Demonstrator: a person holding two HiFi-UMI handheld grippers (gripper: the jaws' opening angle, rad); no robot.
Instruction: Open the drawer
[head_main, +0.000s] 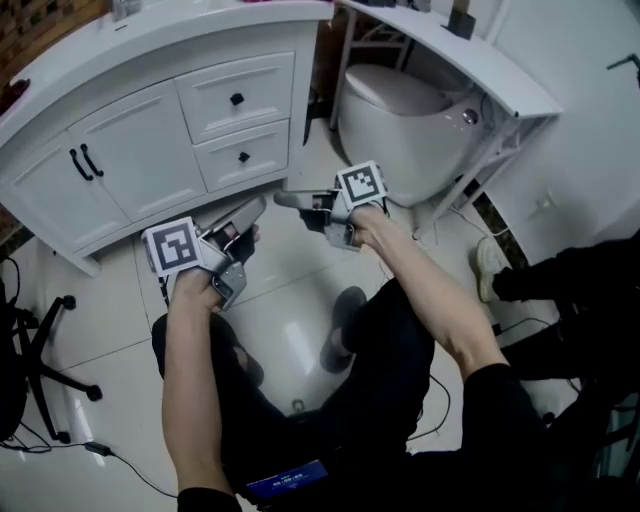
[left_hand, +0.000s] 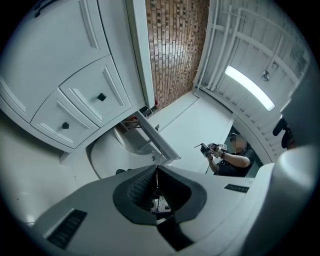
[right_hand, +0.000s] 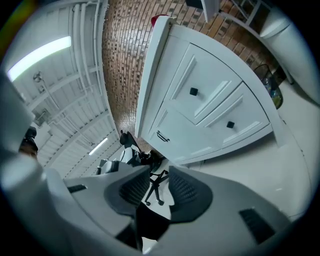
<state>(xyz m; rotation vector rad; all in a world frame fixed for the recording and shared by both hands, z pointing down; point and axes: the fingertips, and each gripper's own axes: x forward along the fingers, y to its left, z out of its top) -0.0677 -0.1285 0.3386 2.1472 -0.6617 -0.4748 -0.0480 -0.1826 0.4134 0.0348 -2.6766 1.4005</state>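
Observation:
A white vanity cabinet (head_main: 120, 150) stands at the upper left of the head view, with two closed drawers stacked at its right end. The upper drawer (head_main: 237, 97) and lower drawer (head_main: 243, 155) each carry a small black knob. My left gripper (head_main: 262, 203) hovers over the floor tiles just below the lower drawer, its pads pressed together on nothing (left_hand: 156, 167). My right gripper (head_main: 280, 198) hangs right beside it, pointing left, with a narrow gap between its pads and nothing in it (right_hand: 155, 172). Both drawers also show in the left gripper view (left_hand: 101, 96) and the right gripper view (right_hand: 193, 91).
A white toilet (head_main: 400, 120) stands right of the cabinet, under a slanted white counter (head_main: 480, 60). A black office chair (head_main: 40, 350) and cables sit at the left on the tiles. The cabinet doors (head_main: 85, 160) have black bar handles. Another person (left_hand: 230, 160) stands behind.

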